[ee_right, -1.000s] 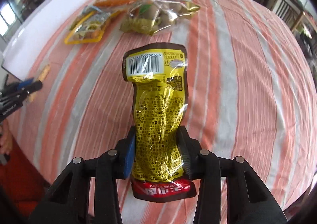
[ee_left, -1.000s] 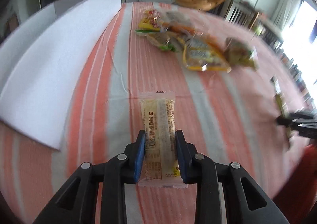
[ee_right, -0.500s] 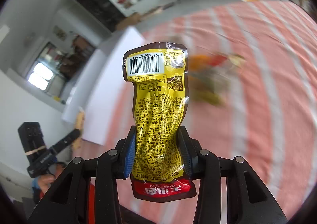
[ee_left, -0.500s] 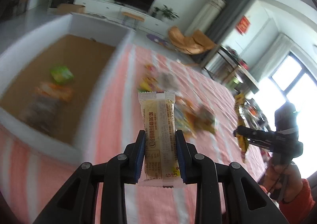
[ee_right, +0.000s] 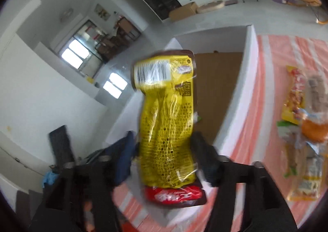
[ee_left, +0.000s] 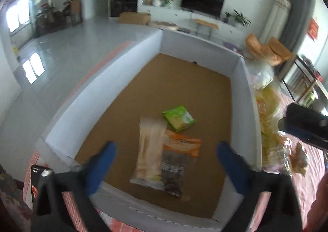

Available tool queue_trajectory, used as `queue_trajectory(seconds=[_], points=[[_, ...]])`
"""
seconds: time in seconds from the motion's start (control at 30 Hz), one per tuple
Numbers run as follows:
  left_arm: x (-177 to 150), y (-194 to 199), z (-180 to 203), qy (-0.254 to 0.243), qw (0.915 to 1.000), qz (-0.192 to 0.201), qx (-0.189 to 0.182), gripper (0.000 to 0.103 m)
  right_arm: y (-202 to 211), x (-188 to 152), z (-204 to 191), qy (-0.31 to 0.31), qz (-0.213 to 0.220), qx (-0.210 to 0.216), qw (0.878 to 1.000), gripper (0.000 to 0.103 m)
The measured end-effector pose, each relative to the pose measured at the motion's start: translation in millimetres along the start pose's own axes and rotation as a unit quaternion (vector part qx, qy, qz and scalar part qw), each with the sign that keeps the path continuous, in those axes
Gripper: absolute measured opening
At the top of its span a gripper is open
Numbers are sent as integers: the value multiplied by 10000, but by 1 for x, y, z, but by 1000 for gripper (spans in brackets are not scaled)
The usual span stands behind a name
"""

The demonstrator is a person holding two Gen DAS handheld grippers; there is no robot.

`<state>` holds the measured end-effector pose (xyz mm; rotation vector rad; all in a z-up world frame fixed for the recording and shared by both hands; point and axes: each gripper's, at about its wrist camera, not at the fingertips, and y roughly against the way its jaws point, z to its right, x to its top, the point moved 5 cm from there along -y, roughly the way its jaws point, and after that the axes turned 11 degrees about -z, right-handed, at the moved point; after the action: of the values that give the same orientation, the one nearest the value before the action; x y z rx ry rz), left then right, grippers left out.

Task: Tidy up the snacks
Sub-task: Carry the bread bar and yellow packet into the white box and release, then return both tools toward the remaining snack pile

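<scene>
In the left wrist view a pale, cream-coloured snack bar (ee_left: pixel 150 149) shows blurred between the wide-spread fingers of the left gripper (ee_left: pixel 165 149), touching neither; whether it is in the air or already lying on the floor of the box cannot be told. The jaws stand far apart. The bar overlaps an orange-and-dark packet (ee_left: pixel 178 158) on the brown floor of a white-walled box (ee_left: pixel 244 96), and a green packet (ee_left: pixel 179 118) lies just beyond, toward 1 o'clock from the bar.

In the right wrist view the yellow snack pouch (ee_right: pixel 166 125), with a barcode at its top and a red band at its bottom, stands upright between the fingers of the right gripper (ee_right: pixel 164 154). The frame is blurred there and gaps seem to show on both sides of the pouch, so it cannot be told whether the jaws grip it. Behind the pouch is the corner of the box, and at 3 o'clock a pile of snacks (ee_right: pixel 303 129) lies on the orange-striped tablecloth (ee_right: pixel 266 108).
</scene>
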<state>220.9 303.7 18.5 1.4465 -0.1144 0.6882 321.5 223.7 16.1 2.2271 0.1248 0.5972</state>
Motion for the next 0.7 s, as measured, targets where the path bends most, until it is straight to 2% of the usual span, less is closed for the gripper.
queue_trajectory(seconds=[0.03, 0.13, 0.2, 0.3, 0.4, 0.53, 0.63, 0.7], points=[[-4, 0, -3, 5, 10000, 42, -11, 101, -12, 3, 4, 26, -21, -154, 9999, 77], [-19, 5, -3, -23, 9999, 161, -42, 101, -12, -5, 17, 134, 91, -367, 9992, 77], [-32, 14, 5, -62, 9995, 284, -90, 101, 3, -26, 29, 318, 175, -582, 9976, 77], [-53, 32, 27, -221, 9983, 380, -389, 101, 30, -61, 46, 623, 335, -1040, 9921, 77], [-79, 56, 67, -582, 9940, 494, -782, 101, 67, -109, 79, 846, 513, -1700, 9805, 77], [-123, 78, 125, -1165, 9832, 525, -1304, 101, 113, -182, 140, 897, 699, -2693, 9563, 77], [-161, 75, 167, -1591, 9733, 322, -1624, 101, 144, -234, 189, 681, 767, -3324, 9375, 78], [-185, 54, 194, -1824, 9694, 14, -1642, 101, 158, -261, 220, 422, 729, -3666, 9266, 78]])
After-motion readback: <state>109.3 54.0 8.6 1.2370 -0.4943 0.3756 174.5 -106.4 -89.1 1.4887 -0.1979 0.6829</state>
